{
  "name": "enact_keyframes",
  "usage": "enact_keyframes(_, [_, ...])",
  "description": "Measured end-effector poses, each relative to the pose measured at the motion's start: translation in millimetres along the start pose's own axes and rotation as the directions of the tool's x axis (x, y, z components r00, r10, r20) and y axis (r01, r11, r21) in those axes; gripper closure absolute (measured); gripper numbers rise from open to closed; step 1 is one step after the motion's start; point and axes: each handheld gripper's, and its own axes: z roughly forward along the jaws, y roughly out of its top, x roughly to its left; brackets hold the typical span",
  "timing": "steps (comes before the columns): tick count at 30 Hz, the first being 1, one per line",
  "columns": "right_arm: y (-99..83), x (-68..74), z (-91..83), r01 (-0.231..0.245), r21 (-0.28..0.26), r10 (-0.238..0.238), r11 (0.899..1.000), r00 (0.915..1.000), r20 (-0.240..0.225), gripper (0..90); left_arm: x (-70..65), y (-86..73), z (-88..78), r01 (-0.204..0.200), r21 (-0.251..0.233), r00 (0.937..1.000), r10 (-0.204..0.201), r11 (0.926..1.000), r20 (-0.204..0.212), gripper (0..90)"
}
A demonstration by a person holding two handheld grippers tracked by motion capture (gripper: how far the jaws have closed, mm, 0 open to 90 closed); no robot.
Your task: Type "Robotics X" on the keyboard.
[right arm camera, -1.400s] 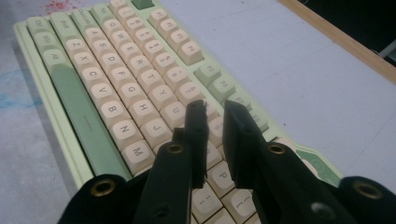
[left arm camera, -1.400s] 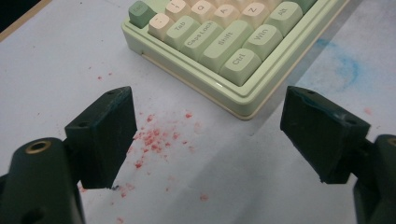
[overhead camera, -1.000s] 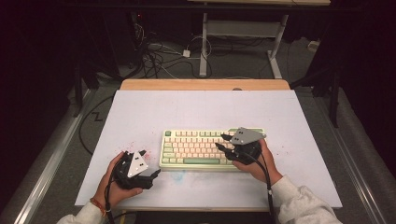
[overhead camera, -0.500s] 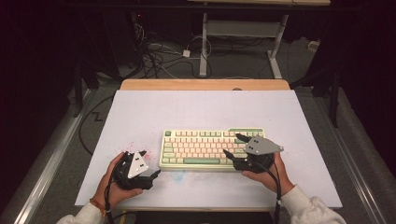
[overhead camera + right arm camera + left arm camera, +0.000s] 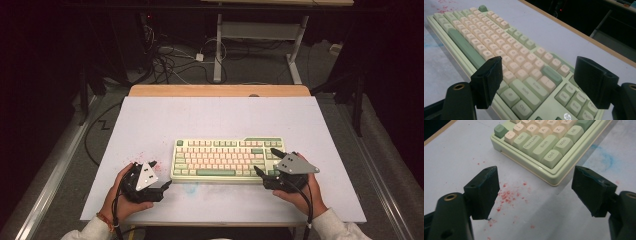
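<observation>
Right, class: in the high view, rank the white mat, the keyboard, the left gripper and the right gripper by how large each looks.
1. White mat, by far the largest.
2. Keyboard.
3. Left gripper and right gripper: they look about the same size, each partly wrapped by a hand, so no ranking between them.

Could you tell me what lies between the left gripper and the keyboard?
Only bare mat flecked with red specks, as the left gripper view shows; the left gripper stands open, short of the keyboard corner.
</observation>
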Motion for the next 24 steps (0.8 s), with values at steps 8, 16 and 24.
enact_keyframes(8, [-15.6,4.2,-10.5,0.022,0.022,-0.022,1.000,0.9993,0.030,23.3,0.4,1.1,-2.1,0.011,-0.014,0.9996,-0.010,0.9998,0.025,37.4])
enact_keyframes(16, [-23.4,7.8,-15.7,0.008,0.036,-0.009,0.999,0.9997,0.022,23.3,4.7,4.7,-5.7,0.029,-0.026,0.9959,-0.026,0.9992,0.087,65.7])
enact_keyframes(24, [-23.9,11.3,-16.7,0.018,0.042,-0.019,0.999,0.9997,0.015,23.3,5.7,13.4,-2.8,0.008,0.003,0.9874,-0.008,1.0000,0.158,87.9])
